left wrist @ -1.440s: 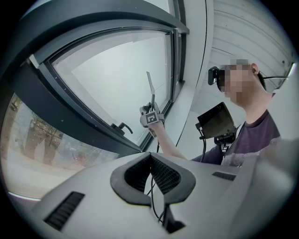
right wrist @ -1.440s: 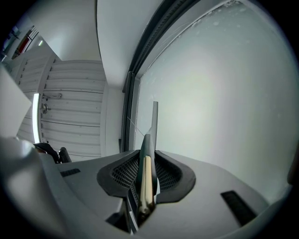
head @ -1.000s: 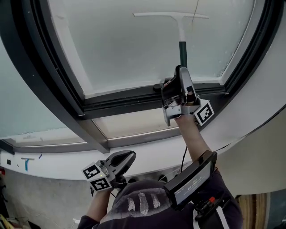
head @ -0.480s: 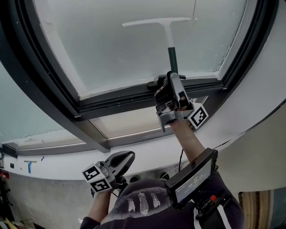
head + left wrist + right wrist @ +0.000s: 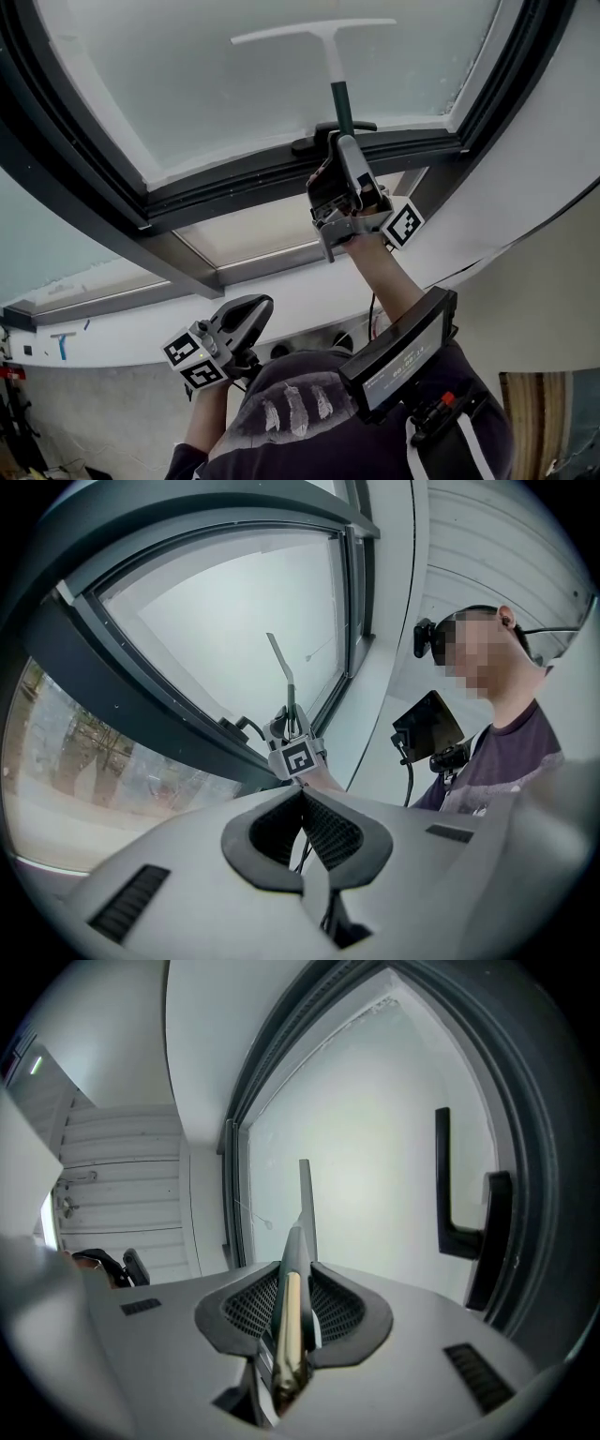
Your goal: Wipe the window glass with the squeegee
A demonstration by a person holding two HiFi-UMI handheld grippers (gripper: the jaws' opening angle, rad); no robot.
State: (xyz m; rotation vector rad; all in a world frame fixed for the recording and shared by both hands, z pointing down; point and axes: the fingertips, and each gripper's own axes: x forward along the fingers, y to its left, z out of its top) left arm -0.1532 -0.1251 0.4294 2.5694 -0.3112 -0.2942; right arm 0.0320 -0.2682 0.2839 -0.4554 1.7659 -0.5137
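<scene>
The squeegee has a white blade [image 5: 314, 31] lying flat against the frosted window glass [image 5: 234, 94] and a dark green handle [image 5: 341, 103]. My right gripper [image 5: 339, 155] is shut on that handle just below the sash's lower rail. In the right gripper view the handle [image 5: 289, 1288] sits pinched between the jaws, with the blade [image 5: 306, 1194] seen edge-on against the glass [image 5: 375, 1147]. My left gripper [image 5: 246, 314] hangs low near the person's chest, shut and empty. The left gripper view looks past its closed jaws to the squeegee [image 5: 281, 667] and the right gripper [image 5: 292, 735].
A black window handle [image 5: 333, 131] juts from the dark frame [image 5: 169, 202] right beside the right gripper; it also shows as a handle [image 5: 464, 1204] to the right of the blade. A screen device [image 5: 398, 361] hangs on the person's chest. White wall [image 5: 525, 206] flanks the window.
The right gripper has drawn the squeegee down the glass, so the blade stands nearer the lower rail. The left gripper has stayed put.
</scene>
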